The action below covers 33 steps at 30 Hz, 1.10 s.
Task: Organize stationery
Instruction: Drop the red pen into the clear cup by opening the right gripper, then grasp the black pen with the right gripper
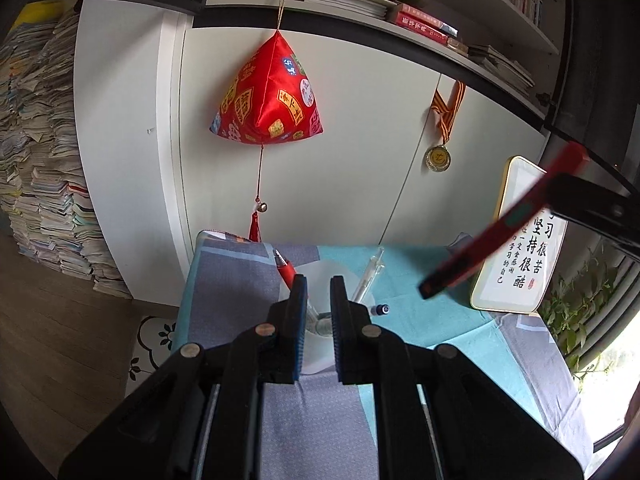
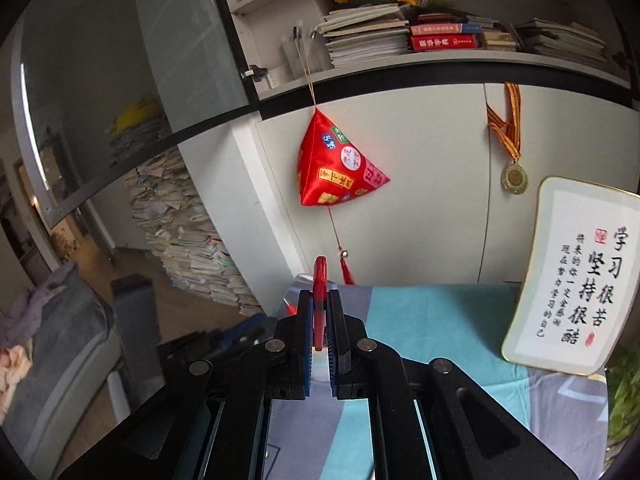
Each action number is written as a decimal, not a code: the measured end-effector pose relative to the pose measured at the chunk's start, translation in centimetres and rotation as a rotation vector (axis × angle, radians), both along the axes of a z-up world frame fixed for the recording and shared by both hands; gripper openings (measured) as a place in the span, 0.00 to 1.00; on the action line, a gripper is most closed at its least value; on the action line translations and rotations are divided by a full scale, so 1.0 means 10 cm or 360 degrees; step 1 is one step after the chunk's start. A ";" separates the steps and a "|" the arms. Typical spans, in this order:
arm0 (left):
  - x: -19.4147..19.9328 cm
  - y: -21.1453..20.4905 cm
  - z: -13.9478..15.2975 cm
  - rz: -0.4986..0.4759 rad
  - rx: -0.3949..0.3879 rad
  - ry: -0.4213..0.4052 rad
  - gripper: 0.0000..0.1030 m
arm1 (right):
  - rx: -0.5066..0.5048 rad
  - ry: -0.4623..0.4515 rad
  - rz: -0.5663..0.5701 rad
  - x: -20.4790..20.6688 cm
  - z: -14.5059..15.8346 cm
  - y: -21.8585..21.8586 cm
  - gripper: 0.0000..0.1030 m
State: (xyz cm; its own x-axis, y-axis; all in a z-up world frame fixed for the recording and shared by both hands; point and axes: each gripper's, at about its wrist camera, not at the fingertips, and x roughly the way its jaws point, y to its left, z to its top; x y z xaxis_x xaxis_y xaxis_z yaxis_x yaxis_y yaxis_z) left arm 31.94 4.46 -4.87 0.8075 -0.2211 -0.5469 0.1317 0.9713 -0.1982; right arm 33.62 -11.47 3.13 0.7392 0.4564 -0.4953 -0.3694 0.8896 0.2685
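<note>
Right hand-held gripper (image 2: 319, 312) clamped on red cutter (image 1: 508, 224) (left (image 1: 319, 300) unclenched), above cup (image 1: 320, 344) w/ pens.

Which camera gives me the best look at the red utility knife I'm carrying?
The left wrist view: it shows the red utility knife side-on, nearly full length, tilted in the air above the blue cloth, held by the right gripper. The right wrist view shows it only edge-on, a thin red strip clamped between the fingers.
</note>
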 end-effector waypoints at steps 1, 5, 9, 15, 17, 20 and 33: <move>-0.02 0.03 0.00 0.0008 -0.0017 -0.0005 0.10 | -0.0001 0.0019 -0.0002 0.10 -0.04 0.07 0.07; -0.09 0.14 0.03 0.0060 -0.0023 -0.0030 0.10 | -0.0110 0.0056 -0.0056 0.38 -0.24 0.36 0.07; -0.14 0.26 0.05 0.0116 -0.0018 -0.0066 0.09 | -0.0171 0.0127 -0.0013 0.53 -0.50 0.57 0.07; -0.16 0.35 0.03 0.0128 -0.0055 -0.0068 0.09 | -0.0361 0.0212 0.0007 0.64 -0.85 0.83 0.07; -0.15 0.35 0.00 0.0114 -0.0050 -0.0055 0.09 | -0.0406 0.0231 -0.0002 0.66 -0.94 0.86 0.07; -0.14 0.35 -0.03 0.0114 -0.0056 -0.0038 0.09 | -0.0431 0.0270 -0.0006 0.67 -1.03 0.87 0.07; -0.31 0.43 -0.02 0.0146 -0.0050 -0.0024 0.24 | -0.0355 0.0132 -0.0052 0.22 -0.64 0.52 0.38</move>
State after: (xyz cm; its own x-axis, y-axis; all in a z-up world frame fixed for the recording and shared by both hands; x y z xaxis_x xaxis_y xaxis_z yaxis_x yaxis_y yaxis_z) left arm 28.85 8.74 -5.02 0.8332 -0.1624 -0.5286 0.0454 0.9728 -0.2272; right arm 35.86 -6.29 -3.28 0.7042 0.3054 -0.6410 -0.3244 0.9414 0.0922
